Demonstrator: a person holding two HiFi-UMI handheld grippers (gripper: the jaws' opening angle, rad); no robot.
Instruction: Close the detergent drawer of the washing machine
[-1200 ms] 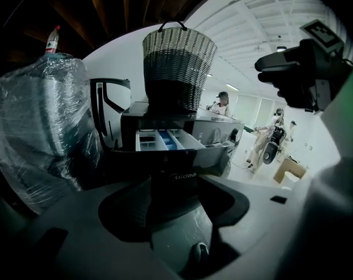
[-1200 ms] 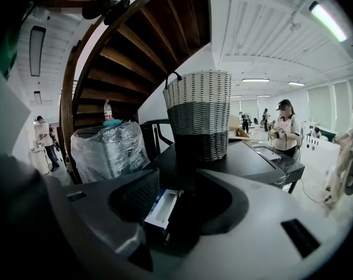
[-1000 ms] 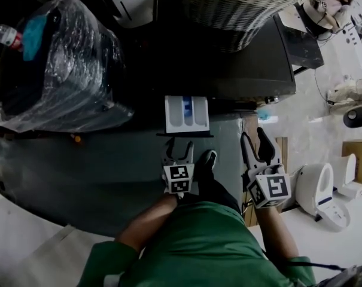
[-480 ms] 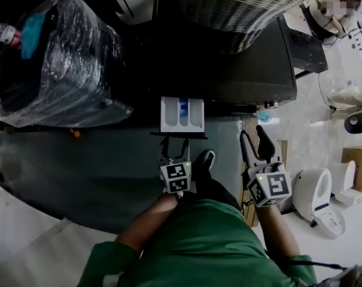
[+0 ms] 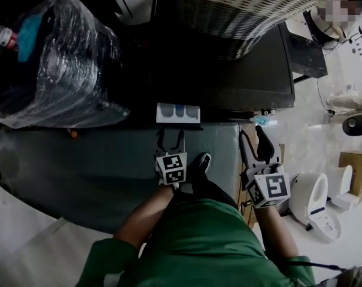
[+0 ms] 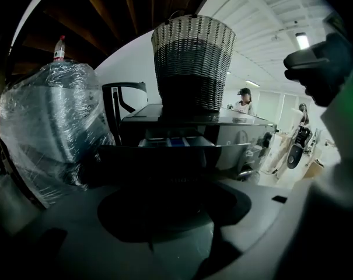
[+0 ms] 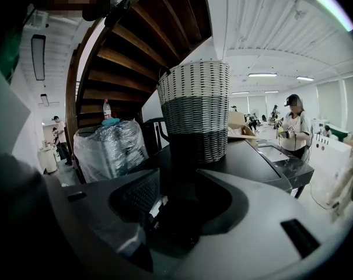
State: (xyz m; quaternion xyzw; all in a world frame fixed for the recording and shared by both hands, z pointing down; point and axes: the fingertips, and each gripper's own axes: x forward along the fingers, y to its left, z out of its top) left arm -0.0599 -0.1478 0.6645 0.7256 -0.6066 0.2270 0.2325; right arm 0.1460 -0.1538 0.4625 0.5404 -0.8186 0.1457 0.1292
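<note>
The washing machine (image 5: 240, 70) is a dark box with a black top. Its white detergent drawer (image 5: 178, 113) with a blue compartment sticks out only a short way from the front. My left gripper (image 5: 171, 135) is open, with its fingertips pressed against the drawer's dark front panel (image 6: 164, 162). In the left gripper view the drawer's compartments (image 6: 171, 141) show just above that panel. My right gripper (image 5: 256, 141) hangs open and empty to the right, off the machine's corner.
A woven basket (image 5: 240, 5) stands on the machine's top. A large plastic-wrapped appliance (image 5: 49, 58) is at the left. A white toilet-like fixture (image 5: 306, 199) lies on the floor at the right. My shoe (image 5: 203, 160) is below the drawer. People stand in the distance.
The left gripper has moved forward and pushed the drawer most of the way into the machine. The right gripper has hardly moved.
</note>
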